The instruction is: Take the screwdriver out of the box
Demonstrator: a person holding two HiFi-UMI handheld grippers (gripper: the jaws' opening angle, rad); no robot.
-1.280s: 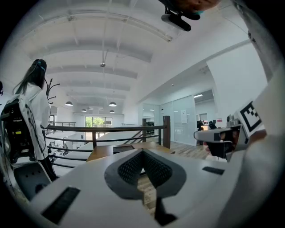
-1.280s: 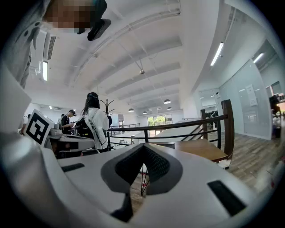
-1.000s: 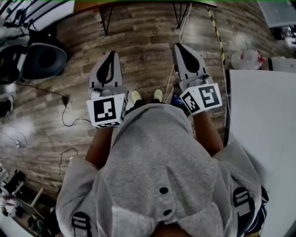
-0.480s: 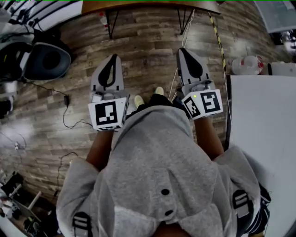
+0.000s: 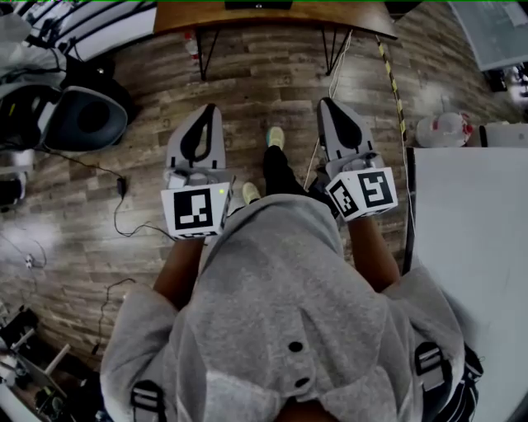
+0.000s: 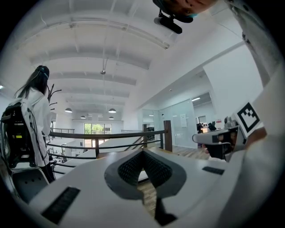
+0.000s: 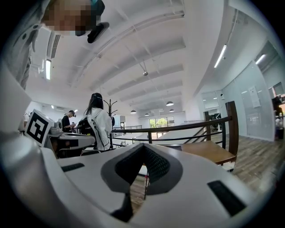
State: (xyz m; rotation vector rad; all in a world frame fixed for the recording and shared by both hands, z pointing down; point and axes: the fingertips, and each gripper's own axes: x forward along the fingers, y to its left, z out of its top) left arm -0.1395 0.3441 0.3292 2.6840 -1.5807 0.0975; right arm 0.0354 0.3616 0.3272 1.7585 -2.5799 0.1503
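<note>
No box and no screwdriver shows in any view. In the head view my left gripper (image 5: 208,108) and right gripper (image 5: 328,102) are held level in front of the grey-hooded body, over the wood floor, side by side and apart. Both are shut, tips meeting, with nothing between the pads. The left gripper view looks past its closed jaws (image 6: 142,151) at a railing and a wooden table top. The right gripper view shows its closed jaws (image 7: 143,146) before the same railing. One foot (image 5: 275,137) is stepped forward between the grippers.
A wooden table on black legs (image 5: 272,12) stands ahead. A white table (image 5: 470,247) lies to the right and a black chair (image 5: 82,115) to the left. Cables (image 5: 124,198) trail on the floor. A person in a white jacket (image 6: 31,116) stands at the left by the railing (image 6: 111,133).
The floor has slid downward in the head view and the wooden table has come further into sight. One foot has stepped forward. Both grippers stay shut and keep their pose.
</note>
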